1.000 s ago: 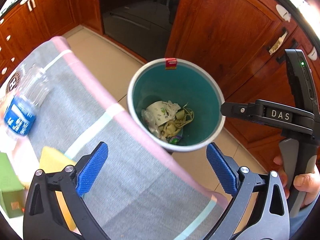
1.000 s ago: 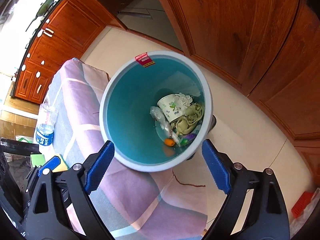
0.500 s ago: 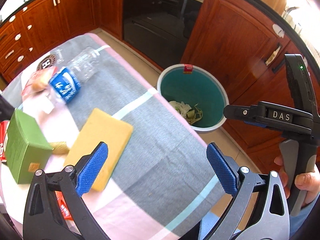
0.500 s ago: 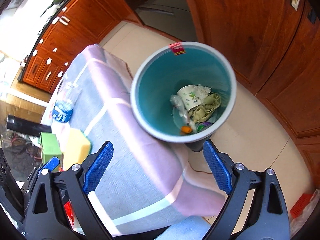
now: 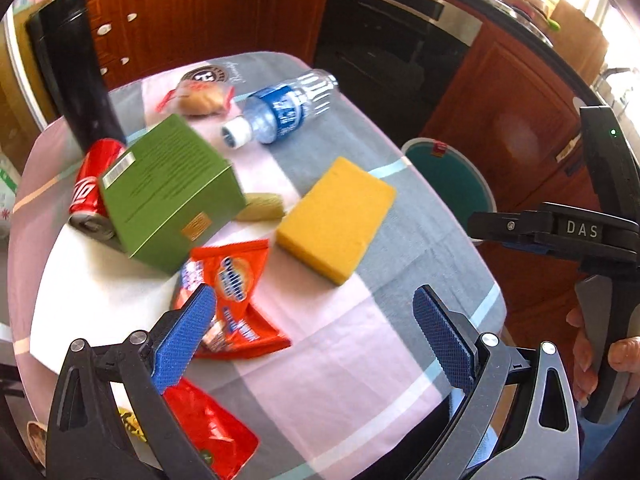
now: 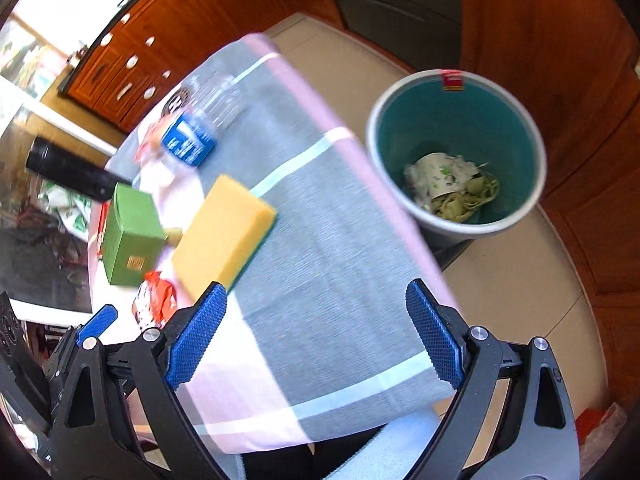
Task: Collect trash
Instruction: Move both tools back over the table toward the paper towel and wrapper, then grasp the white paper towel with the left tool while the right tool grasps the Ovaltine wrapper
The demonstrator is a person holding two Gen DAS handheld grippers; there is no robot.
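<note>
Both claws gape wide and empty — left claw [image 5: 314,334] over the wrapper [image 5: 236,280], right claw [image 6: 316,330] above bare tabletop [image 6: 320,240]. Bin [image 6: 456,148] sits at two o'clock. Risk: the slick wrapper slips out when pinched.

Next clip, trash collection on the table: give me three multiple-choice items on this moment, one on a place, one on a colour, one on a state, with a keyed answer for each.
1. Where is the trash bin?
A. on the table
B. on the floor beside the table
C. inside a cabinet

2. What colour is the box lying against the red can?
A. green
B. white
C. black

3. How is the plastic bottle placed?
A. standing upright
B. lying on its side
C. held in a tool

Answers:
1. B, it stands on the tiled floor past the tablecloth's edge.
2. A, its faces are green with a small gold label.
3. B, it lies flat on the cloth, white cap toward the box; both tools, left and right, are open and empty.
</note>
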